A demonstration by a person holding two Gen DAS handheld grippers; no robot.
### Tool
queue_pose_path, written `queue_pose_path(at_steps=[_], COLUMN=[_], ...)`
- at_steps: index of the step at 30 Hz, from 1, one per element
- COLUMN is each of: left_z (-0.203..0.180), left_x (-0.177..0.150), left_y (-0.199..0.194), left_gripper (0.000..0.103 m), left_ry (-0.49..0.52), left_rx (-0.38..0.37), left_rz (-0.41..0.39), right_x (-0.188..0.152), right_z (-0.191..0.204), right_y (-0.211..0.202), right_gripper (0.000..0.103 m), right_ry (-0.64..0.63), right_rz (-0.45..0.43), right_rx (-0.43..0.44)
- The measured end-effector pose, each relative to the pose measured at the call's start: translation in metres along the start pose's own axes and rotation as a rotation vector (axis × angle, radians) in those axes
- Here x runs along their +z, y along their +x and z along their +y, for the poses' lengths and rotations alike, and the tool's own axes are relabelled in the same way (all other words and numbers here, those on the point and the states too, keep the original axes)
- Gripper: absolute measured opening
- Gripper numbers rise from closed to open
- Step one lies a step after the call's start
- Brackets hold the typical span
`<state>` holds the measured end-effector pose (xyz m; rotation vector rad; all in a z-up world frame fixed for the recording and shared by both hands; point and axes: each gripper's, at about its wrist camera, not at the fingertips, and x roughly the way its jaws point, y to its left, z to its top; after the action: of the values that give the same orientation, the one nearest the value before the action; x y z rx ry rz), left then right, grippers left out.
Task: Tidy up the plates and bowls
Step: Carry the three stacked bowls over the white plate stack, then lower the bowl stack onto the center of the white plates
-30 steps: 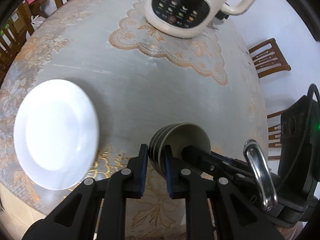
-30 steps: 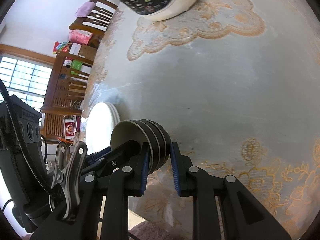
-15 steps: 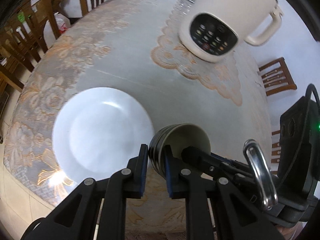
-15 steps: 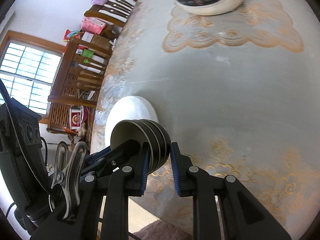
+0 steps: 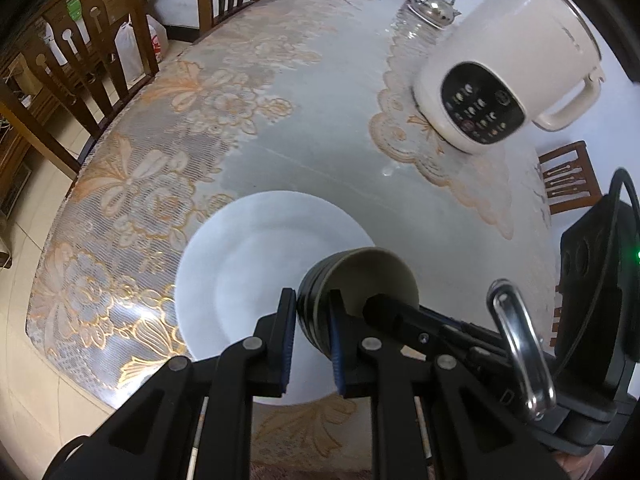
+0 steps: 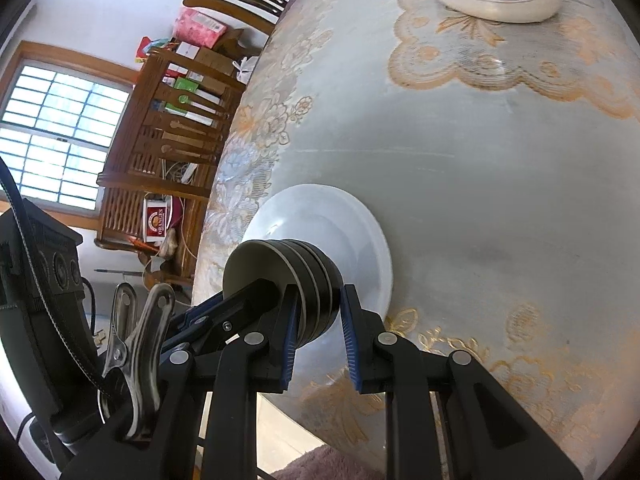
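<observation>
A stack of dark ribbed ceramic bowls (image 5: 352,292) is held over the white round plate (image 5: 256,256) on the lace-covered table (image 5: 168,128), clamped at opposite rims by the left gripper (image 5: 311,344) and right gripper (image 6: 318,340), each narrowly closed. Placement appears in hand; a level lowering onto the plate's centre is judged necessary.

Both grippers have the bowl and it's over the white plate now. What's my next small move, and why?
Probably lower the bowl straight down toward the middle of the white plate. The left gripper and right gripper each pinch its rim from opposite sides, and it hangs over the plate's near part, seemingly not resting on it. Open only once it sits flat.
</observation>
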<state>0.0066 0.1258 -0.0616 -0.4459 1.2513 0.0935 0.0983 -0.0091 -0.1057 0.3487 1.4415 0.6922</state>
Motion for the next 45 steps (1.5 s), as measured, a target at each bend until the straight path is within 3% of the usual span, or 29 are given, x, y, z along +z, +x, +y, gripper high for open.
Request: queue_pose_path(at_steps=[14,32,37,42,45], left_z=[0.011,0.013,0.013,0.015,0.015], left_x=[0.013,0.009,0.009,0.009,0.008], left_y=[0.006,0.001,-0.004,-0.013,-0.018], left_gripper=[0.014,0.015,0.022,0.038,0.04], left_ry=[0.041,0.1,0.106,0.101,0.091], left_rx=[-0.007,-0.006,-0.009,0.007,0.006], left_rz=[0.001,0.006,-0.005,-0.038,-0.058], right_x=[0.008,-0.007,-0.007,-0.007,-0.007], right_z=[0.006,0.004,0.007,0.013,0.016], right_y=[0.014,0.013,0.008,-0.003,-0.008], right_gripper=[0.024,0.025,0.025,0.03,0.03], right_ry=[0.031,0.108,0.092,0.047,0.023], right_rz=[-0.007,-0.039,-0.066,-0.105,-0.11], right_rx=[0.0,0.039,0.027,0.003,0.003])
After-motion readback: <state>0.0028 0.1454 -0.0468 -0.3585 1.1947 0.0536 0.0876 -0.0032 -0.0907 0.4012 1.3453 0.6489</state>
